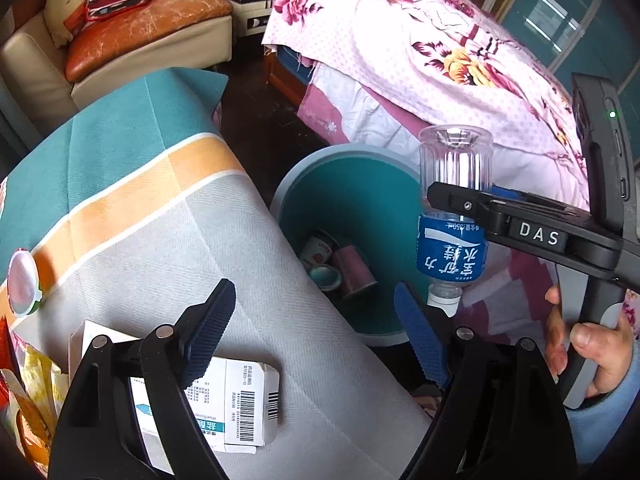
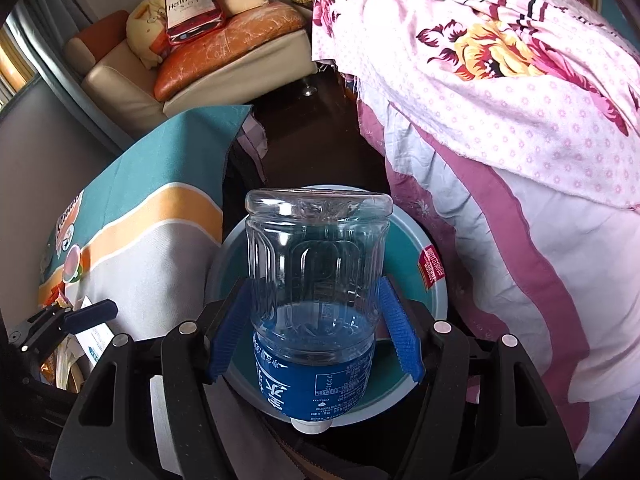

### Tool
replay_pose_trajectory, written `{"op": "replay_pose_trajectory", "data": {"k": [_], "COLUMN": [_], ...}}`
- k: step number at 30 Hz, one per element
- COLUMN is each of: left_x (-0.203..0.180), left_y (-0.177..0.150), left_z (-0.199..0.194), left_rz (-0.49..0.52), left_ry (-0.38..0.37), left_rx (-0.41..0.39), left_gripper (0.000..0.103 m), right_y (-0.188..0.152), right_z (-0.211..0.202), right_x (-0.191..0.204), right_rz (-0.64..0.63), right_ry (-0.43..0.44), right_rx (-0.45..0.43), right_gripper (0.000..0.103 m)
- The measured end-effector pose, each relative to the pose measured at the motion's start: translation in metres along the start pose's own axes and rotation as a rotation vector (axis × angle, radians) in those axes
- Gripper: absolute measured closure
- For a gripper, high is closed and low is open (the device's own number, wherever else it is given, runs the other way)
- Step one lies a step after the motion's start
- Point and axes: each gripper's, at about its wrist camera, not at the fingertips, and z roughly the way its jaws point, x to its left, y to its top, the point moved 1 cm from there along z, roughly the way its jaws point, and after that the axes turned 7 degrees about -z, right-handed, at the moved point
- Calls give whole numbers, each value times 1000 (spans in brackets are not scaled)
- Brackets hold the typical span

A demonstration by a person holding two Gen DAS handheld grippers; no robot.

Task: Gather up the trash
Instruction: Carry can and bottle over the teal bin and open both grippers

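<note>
Upside-down, bottle between right tool pads

bottle over bin, box on table (left)

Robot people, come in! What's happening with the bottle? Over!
Right hand-held gripper shut on water bottle, upside down over trash bin. Left hand-held gripper open, empty, above medicine box. Nothing in the way.

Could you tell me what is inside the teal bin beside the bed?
The teal bin holds cans and small cups at the bottom. The bottle and right gripper hide the rest.
</note>
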Motion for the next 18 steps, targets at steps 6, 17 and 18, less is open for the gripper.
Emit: {"op": "replay_pose_trajectory", "data": {"k": [6, 17, 18], "left_x": [16, 43, 45], "left_y": [-3, -17, -20], "left_z": [-10, -37, -41], "left_rz": [-31, -75, -76], "left_ry": [7, 6, 9], "left_rx": [-14, -44, -50], "left_gripper": [21, 21, 21], "right_y": [-6, -11, -11], "right_z": [3, -15, -17], "right_x": [7, 32, 37], "right_rz": [-9, -35, -43], "right_ry": [4, 7, 8], "right_rx": [31, 28, 29], "right_gripper": [39, 32, 31]}}
